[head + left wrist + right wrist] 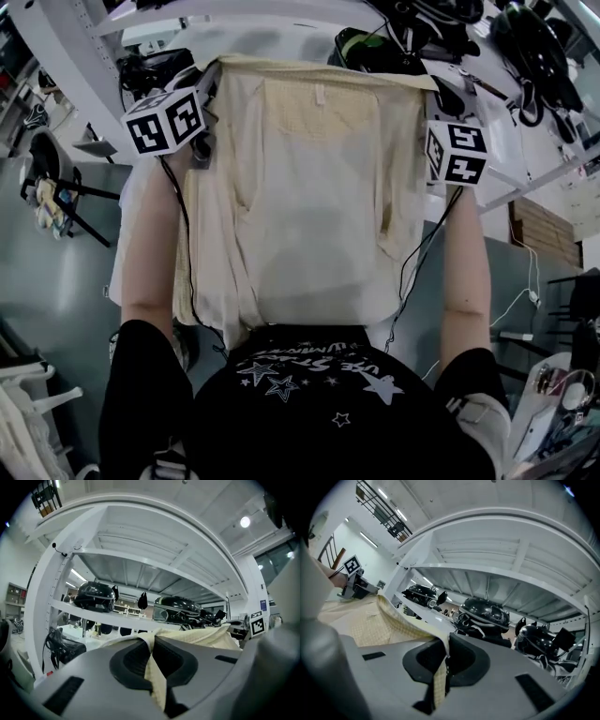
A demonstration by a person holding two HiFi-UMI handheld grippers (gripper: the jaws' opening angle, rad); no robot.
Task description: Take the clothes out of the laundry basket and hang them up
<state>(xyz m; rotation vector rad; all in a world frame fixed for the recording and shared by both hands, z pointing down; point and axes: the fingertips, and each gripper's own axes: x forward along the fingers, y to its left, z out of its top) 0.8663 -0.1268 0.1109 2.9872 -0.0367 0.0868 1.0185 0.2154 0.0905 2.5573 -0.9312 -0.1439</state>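
A pale yellow checked shirt [309,187] hangs spread out in front of me, stretched by its top edge between both grippers. My left gripper [208,82] pinches the shirt's upper left corner, and in the left gripper view a fold of the cloth [157,681] is clamped between the shut jaws of that gripper [151,656]. My right gripper [431,96] pinches the upper right corner. In the right gripper view a strip of the cloth [361,620] runs into the shut jaws of that gripper [443,660]. The shirt hides whatever lies under it.
A white shelving rack [66,56] stands ahead, with black helmets [485,613] and cables on its shelf. A black chair [56,192] stands on the grey floor at the left. A white stand [23,412] is at the lower left, and cardboard [544,230] at the right.
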